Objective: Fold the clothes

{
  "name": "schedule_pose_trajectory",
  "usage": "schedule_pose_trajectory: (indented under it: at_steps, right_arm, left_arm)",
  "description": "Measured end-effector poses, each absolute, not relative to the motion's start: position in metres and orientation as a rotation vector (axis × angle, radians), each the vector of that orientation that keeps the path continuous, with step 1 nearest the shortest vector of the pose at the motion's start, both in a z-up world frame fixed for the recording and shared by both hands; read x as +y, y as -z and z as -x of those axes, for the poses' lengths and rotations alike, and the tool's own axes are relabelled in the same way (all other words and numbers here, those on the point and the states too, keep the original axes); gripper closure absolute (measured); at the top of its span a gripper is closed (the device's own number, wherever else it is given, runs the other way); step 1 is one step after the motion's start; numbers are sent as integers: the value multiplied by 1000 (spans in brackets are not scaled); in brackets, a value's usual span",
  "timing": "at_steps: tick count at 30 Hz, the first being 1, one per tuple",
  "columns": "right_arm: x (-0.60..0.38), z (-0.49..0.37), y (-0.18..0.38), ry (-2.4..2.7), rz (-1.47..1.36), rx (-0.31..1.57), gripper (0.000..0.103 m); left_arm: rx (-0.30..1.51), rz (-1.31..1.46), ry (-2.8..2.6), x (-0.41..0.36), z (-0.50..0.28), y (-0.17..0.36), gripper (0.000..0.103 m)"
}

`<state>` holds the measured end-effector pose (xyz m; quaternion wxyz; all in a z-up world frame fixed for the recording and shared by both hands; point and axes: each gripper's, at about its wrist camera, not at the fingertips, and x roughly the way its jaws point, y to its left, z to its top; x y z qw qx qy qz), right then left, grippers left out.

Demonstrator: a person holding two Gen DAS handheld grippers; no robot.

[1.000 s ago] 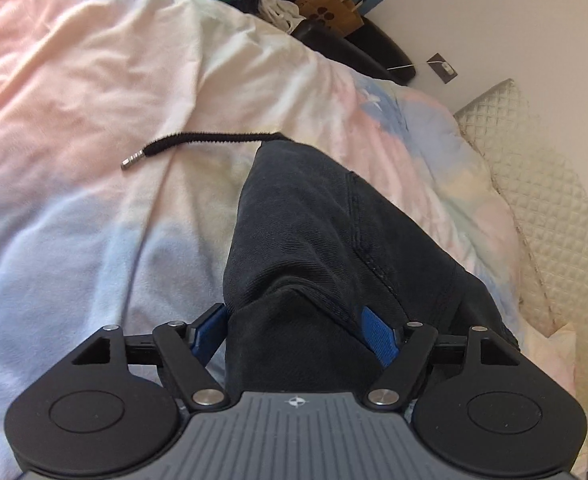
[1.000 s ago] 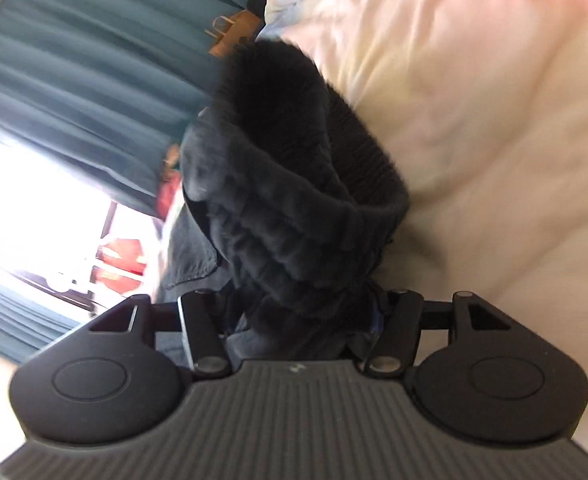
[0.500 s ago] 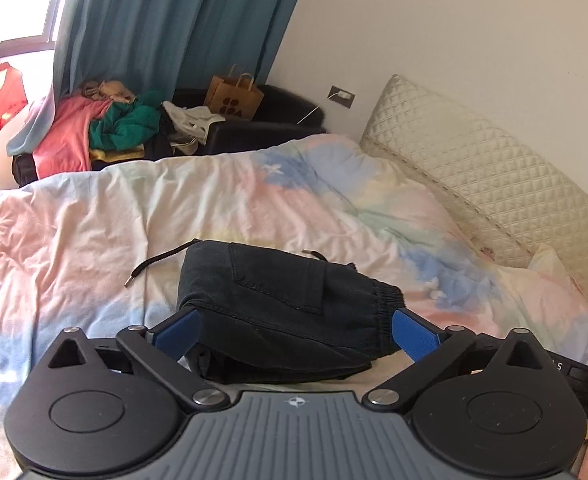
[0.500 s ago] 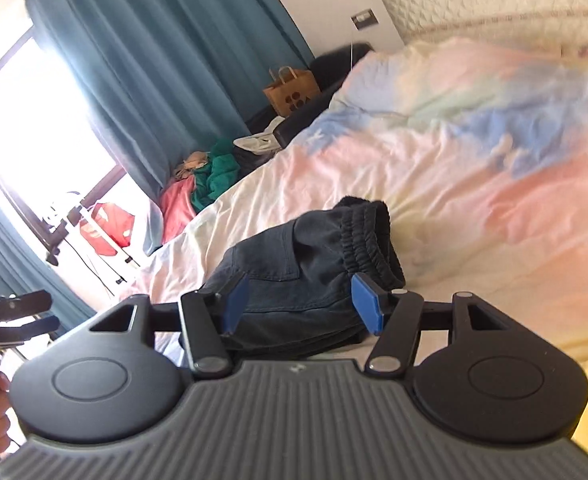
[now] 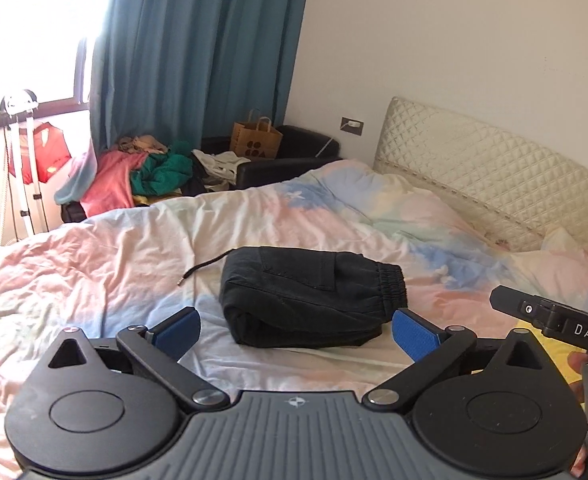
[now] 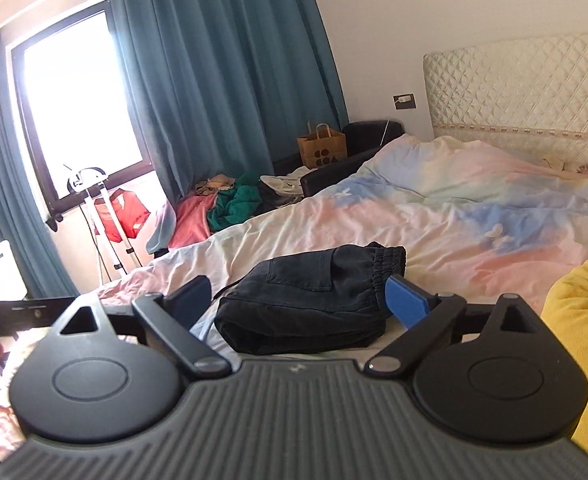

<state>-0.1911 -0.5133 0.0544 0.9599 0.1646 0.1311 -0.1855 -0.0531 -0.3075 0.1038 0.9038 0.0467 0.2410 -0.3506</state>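
Observation:
A pair of black trousers [image 5: 306,296] lies folded into a compact bundle on the pastel bedspread [image 5: 334,216], elastic waistband to the right and a black drawstring [image 5: 202,268] trailing out to the left. It also shows in the right wrist view [image 6: 314,300]. My left gripper [image 5: 296,330] is open and empty, held back from the bundle's near side. My right gripper [image 6: 298,300] is open and empty too, just short of the bundle. The right gripper's body [image 5: 554,320] shows at the right edge of the left wrist view.
A quilted cream headboard [image 5: 494,176] stands at the bed's right. A heap of clothes [image 5: 146,172] and a brown paper bag [image 5: 256,140] lie on a dark seat beyond the bed, by the teal curtain [image 5: 198,60]. A yellow cloth [image 6: 582,340] lies near right.
Both grippers let go of the trousers, opened and pulled back and up from the bed. The trousers now lie folded on the bedspread.

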Motion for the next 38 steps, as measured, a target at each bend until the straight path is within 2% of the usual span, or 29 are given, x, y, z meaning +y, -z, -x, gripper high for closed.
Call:
schedule_pose_trajectory:
  at_steps: [7,15,30,38]
  right_arm:
    - [-472,207,-29,404,-299,240,7]
    - [-442,200,-5,458,-241,245,8]
    - [-419,184,17,486,-133,292,7]
    - [-428,185,22,491,-174,301,7]
  left_arm:
    - [422,-57,677,-262,89,-86,0]
    - [368,-134,634,-239,106,-63,0]
    - [378,-132,584,-240,94,-44,0]
    - [393,-142,590,-246,94,-36,0]
